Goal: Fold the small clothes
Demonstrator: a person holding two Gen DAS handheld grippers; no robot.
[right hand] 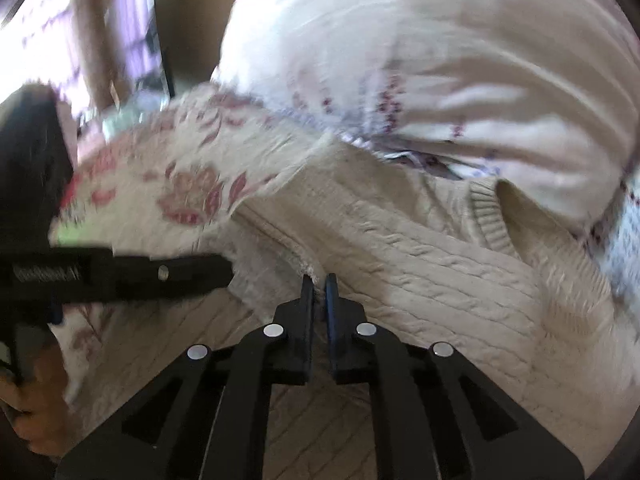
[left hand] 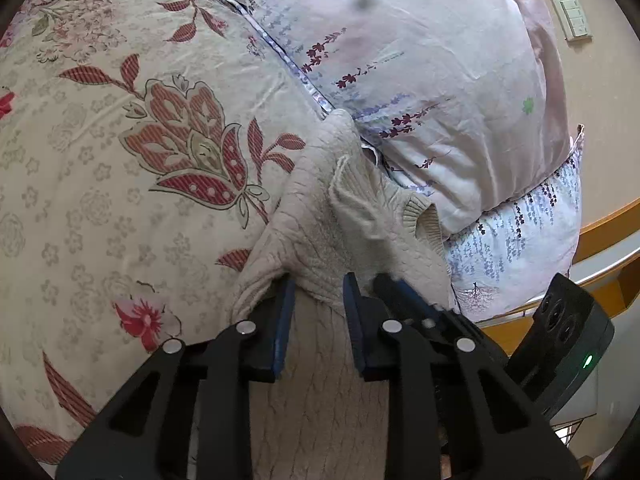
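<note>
- Left wrist view: cream cable-knit sweater lies crumpled on the floral bedsheet, against the pillows at the bed's head edge.
- Left tongs stand partly open astride a knit fold; grip uncertain.
- Right tongs are closed, pinching the sweater's edge.
- Advice: confirm both grips, then draw the edge flat and taut, away from the pillows, before creasing.

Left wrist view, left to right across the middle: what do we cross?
Floral bedsheet → cream knit sweater → pale flowered pillow → wall with its switch panel.
</note>
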